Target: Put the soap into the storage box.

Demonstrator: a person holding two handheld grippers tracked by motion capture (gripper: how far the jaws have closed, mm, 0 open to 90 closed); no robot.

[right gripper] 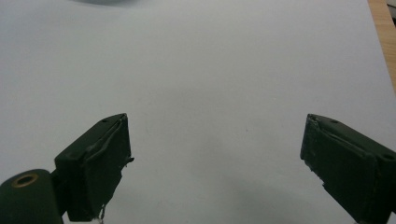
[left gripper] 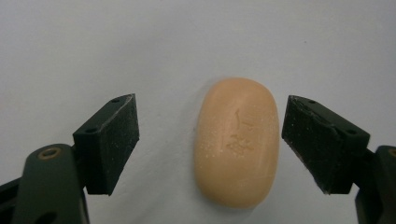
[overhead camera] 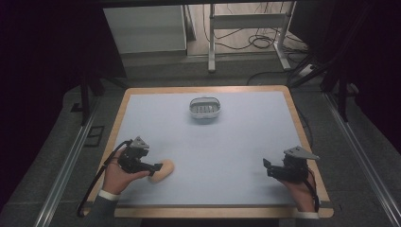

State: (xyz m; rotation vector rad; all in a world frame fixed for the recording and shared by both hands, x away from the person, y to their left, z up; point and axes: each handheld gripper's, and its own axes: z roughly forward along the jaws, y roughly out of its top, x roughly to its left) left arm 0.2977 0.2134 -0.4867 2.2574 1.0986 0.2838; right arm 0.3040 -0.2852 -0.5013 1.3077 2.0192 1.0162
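- Soap bar (left gripper: 236, 142): peach, lying flat on the table (overhead camera: 236, 151), near-left, between our left gripper's jaws, untouched.
- Left gripper (left gripper: 210, 140): jaws spread; we judge the grasp pending, closing squarely next.
- Right gripper (right gripper: 215, 158): jaws spread, empty, well apart.
- Soap dish (overhead camera: 205, 109): far centre, likely destination.

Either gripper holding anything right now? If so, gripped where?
Nothing held. The left gripper is open around the soap bar, jaws either side of its long edges, not touching. The right gripper is open over bare table.
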